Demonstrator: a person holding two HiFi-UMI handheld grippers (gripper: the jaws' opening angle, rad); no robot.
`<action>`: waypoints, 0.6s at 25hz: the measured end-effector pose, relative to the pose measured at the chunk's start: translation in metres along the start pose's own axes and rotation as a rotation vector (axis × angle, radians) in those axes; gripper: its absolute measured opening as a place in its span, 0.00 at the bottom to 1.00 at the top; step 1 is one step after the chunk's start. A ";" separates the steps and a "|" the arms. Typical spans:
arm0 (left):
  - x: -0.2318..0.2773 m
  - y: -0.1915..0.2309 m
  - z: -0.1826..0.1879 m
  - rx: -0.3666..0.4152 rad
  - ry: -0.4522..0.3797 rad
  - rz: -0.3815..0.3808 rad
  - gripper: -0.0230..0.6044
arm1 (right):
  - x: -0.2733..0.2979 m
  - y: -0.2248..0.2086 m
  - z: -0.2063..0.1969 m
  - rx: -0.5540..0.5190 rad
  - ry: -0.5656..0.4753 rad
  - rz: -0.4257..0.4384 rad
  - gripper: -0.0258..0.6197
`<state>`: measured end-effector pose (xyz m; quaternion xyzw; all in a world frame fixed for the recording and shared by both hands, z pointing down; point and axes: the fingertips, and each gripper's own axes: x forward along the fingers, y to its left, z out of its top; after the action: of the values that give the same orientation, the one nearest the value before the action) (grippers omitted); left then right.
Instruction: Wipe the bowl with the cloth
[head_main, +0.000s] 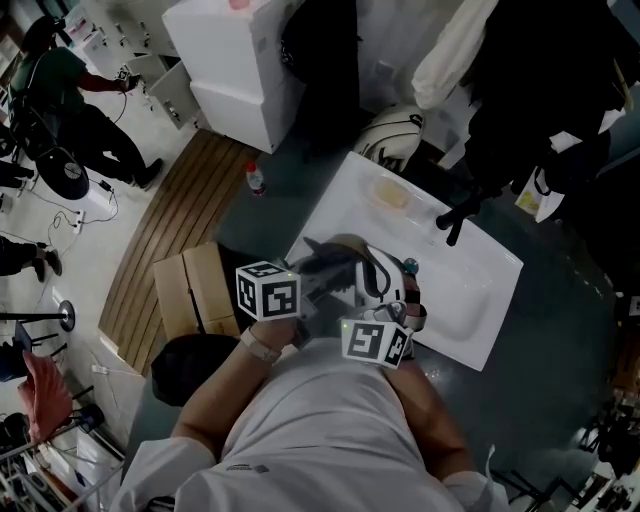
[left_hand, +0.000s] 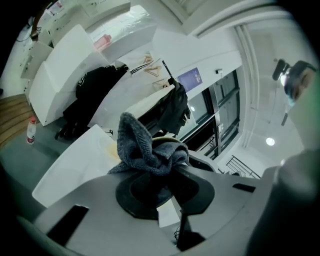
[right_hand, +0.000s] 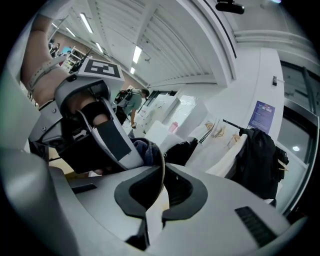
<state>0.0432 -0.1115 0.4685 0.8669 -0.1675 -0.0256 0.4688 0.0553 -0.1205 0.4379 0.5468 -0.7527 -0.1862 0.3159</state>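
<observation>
Left gripper: I see its jaws pressed together on a bunched fold of the cloth; the grey knit stands up from between the pads and flops over toward the bowl.
Right gripper: its jaws are clamped on the thin rim of the bowl, one pad on either face of the wall; the rim curves up out of the gap.
Bowl: held over the near edge of the white surface, toward its left corner, between my two grippers; I cannot tell whether any part of it touches the surface, nor how far it is tipped.
Cloth: crumpled and touching the bowl at its rim; in the right gripper view a dark fold of it shows just behind the rim, on the left gripper's side.
Grippers together: just beside each other; from the right gripper view I see the left one's marker cube above its body, close against the bowl.
Surface: a yellowish patch near the far left edge; a black fixture toward the far edge; both well apart from the bowl.
Floor: a cardboard box off the surface's left side; a small bottle beyond it, beside wooden slats.
</observation>
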 end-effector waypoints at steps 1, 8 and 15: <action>0.000 -0.001 0.000 0.009 -0.002 0.002 0.12 | -0.001 -0.001 -0.001 0.003 0.000 0.000 0.09; 0.009 -0.011 -0.002 0.031 -0.005 0.006 0.12 | -0.004 -0.012 -0.020 0.059 0.022 0.011 0.09; 0.022 -0.020 0.001 0.069 -0.001 0.038 0.12 | -0.004 -0.040 -0.047 0.203 0.064 0.018 0.09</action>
<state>0.0690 -0.1092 0.4539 0.8793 -0.1847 -0.0113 0.4389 0.1160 -0.1274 0.4459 0.5749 -0.7621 -0.0886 0.2842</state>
